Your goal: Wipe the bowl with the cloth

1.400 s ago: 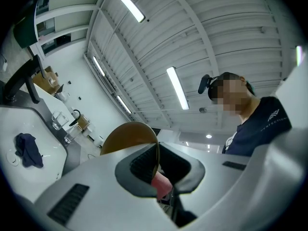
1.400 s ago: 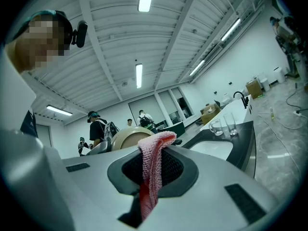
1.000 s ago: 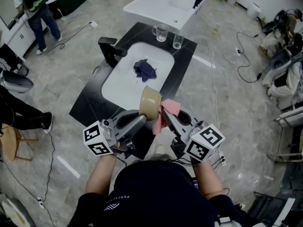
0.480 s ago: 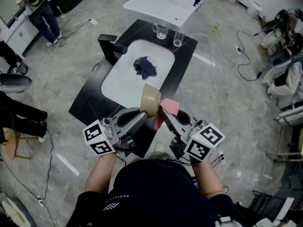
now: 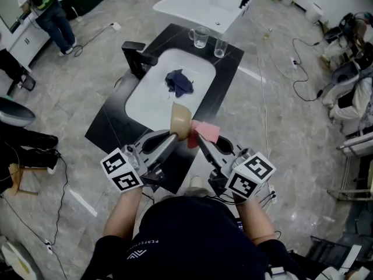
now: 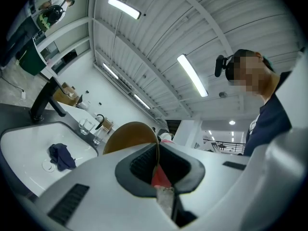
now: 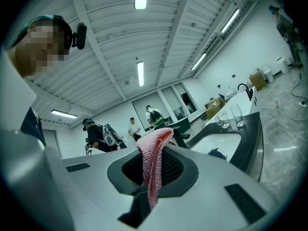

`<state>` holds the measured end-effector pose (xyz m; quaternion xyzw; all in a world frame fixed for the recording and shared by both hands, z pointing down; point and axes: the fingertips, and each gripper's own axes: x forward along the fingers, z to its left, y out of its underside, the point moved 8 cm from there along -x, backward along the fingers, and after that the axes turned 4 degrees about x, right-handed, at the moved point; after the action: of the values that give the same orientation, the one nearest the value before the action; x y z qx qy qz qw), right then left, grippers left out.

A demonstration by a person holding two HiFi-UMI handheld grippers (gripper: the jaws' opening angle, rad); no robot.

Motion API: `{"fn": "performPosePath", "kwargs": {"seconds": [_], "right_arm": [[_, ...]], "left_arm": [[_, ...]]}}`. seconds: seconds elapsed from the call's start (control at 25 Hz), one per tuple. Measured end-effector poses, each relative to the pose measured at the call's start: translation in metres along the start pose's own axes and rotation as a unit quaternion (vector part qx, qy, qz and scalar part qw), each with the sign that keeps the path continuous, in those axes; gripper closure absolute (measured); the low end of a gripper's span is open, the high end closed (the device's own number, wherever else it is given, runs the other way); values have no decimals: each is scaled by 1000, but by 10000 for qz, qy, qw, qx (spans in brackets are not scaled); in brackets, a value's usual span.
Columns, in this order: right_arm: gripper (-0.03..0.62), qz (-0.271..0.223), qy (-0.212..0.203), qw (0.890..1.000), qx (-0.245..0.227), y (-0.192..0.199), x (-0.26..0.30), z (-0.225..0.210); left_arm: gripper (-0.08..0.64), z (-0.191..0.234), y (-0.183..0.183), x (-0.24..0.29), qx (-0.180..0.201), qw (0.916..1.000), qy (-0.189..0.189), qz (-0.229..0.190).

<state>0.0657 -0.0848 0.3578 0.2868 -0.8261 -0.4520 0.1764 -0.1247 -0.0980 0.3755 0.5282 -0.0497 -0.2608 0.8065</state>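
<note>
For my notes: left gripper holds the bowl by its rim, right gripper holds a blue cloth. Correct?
Only the colour is wrong: the right gripper holds a pink cloth, as the right gripper view shows. The left gripper holds the bowl by its rim.

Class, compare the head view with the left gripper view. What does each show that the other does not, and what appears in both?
Only the head view: the right gripper seen from above, its jaws shut on the pink cloth beside the bowl.
Only the left gripper view: the ceiling lights, and a close look at the left gripper, its jaws pinching the rim of the tan bowl.
Both: the tan bowl, the white sink, the dark blue cloth in it, and two glasses.
</note>
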Motion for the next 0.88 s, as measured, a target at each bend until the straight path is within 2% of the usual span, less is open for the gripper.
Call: {"fn": "performPosePath", "kwargs": {"seconds": [0.12, 0.32, 0.56, 0.72, 0.88], "right_arm": [[549, 14, 15, 10000, 12, 2, 0, -1], [549, 25, 24, 10000, 2, 4, -1, 1], [549, 44, 59, 10000, -40, 5, -4, 3], [549, 54, 122, 9999, -63, 8, -3, 2], [549, 74, 188, 9998, -94, 12, -3, 1]], "left_arm": [[540, 0, 1, 1, 128, 9997, -145, 141], [540, -3, 8, 4, 568, 9955, -443, 619], [540, -9, 9, 2, 832, 9910, -694, 784], [540, -10, 9, -1, 1128, 9843, -949, 970], [540, -12, 13, -2, 1526, 9725, -1218, 1269]]}}
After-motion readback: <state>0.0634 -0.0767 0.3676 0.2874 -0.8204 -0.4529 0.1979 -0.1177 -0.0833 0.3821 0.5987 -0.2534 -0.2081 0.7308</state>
